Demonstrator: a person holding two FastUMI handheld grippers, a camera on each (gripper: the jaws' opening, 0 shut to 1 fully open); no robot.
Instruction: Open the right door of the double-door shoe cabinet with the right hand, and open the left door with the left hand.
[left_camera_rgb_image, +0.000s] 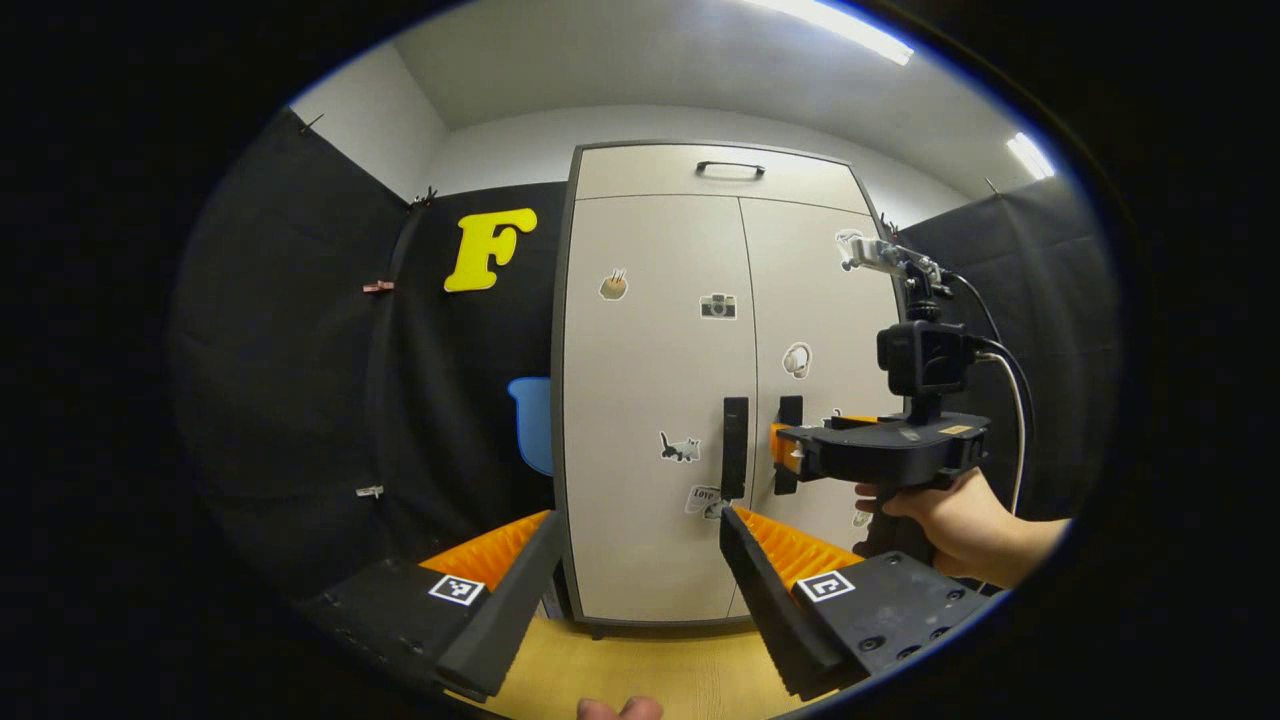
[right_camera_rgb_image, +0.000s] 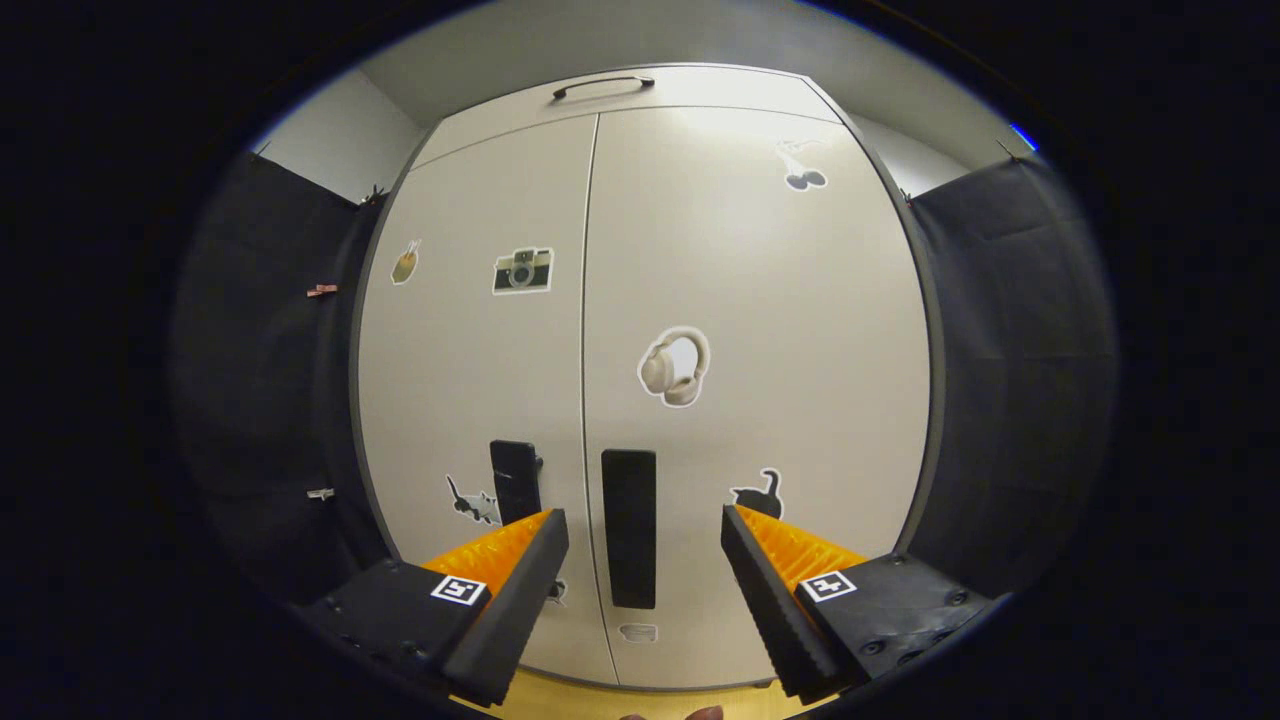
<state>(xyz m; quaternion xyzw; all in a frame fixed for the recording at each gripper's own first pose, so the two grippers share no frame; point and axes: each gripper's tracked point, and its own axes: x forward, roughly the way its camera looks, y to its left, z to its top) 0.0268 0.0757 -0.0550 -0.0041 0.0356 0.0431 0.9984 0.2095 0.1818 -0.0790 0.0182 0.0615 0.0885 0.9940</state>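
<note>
Nearest in the left gripper view: left gripper (left_camera_rgb_image: 640, 540), fingers spread wide, nothing between them, held back from the cabinet above a wooden floor (left_camera_rgb_image: 660, 670). Farther off, to the right: right gripper (left_camera_rgb_image: 785, 450), gripped from below by a hand (left_camera_rgb_image: 950, 520), tips up against the right door handle (left_camera_rgb_image: 790, 445); whether parted or pressed there, cannot tell from this angle. A small camera (left_camera_rgb_image: 925, 355) on a post atop that gripper, cable trailing off right.

Beyond: shoe cabinet (left_camera_rgb_image: 700, 380), both doors closed. Left door (left_camera_rgb_image: 650, 400) with its dark upright handle (left_camera_rgb_image: 735, 447) beside the centre seam, plus stickers of a camera (left_camera_rgb_image: 718, 306) and a cat (left_camera_rgb_image: 680, 447). Right door (left_camera_rgb_image: 810, 330) with a headphone sticker (left_camera_rgb_image: 797, 360). Top drawer (left_camera_rgb_image: 720, 172) with a dark pull. Farthest: black cloth wall (left_camera_rgb_image: 300, 350) on both sides, white ceiling above.

In the right gripper view: right gripper (right_camera_rgb_image: 640, 540) wide apart, close to the doors, right door handle (right_camera_rgb_image: 629, 527) framed between the fingers but untouched by either.
</note>
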